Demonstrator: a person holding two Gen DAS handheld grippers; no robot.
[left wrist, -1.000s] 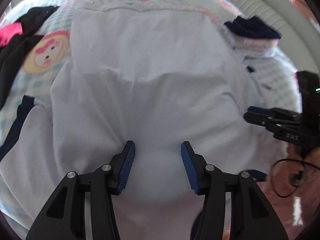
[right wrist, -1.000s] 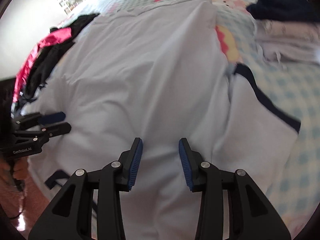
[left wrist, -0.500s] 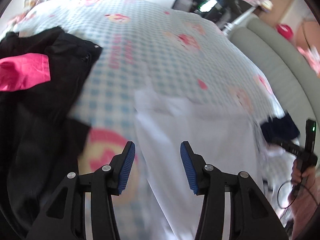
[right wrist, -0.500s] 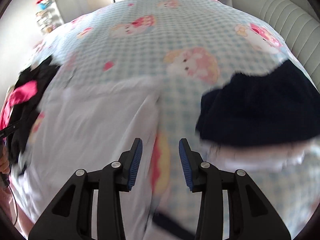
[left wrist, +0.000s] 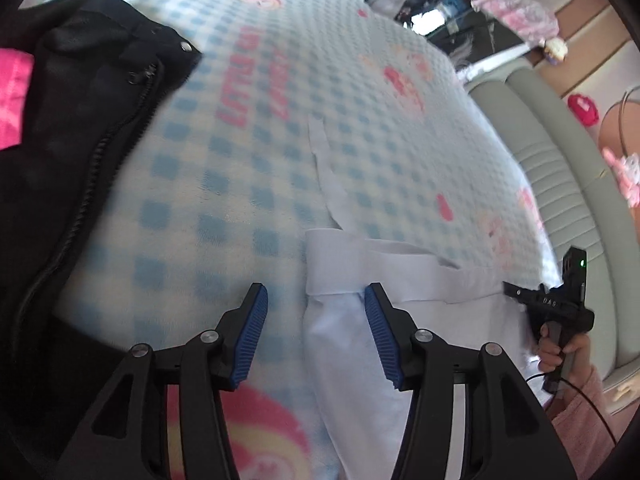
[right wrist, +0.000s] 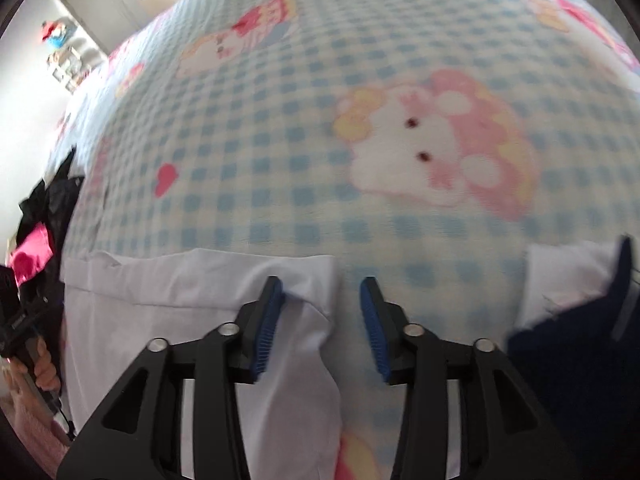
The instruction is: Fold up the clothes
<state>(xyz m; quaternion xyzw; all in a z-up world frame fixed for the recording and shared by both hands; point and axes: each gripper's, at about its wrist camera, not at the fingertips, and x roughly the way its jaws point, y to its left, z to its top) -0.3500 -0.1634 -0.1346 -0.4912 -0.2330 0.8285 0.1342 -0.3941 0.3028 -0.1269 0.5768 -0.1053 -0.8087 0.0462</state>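
- Checked blanket with cartoon prints spreads beyond both grippers.
- White garment lies flat on it; each top corner sits between a gripper's fingers.
- Black jacket lies left of the left gripper.
- Left gripper: jaws opening, unclenched over the corner.
- Right gripper: jaws opening, pads not pressing.
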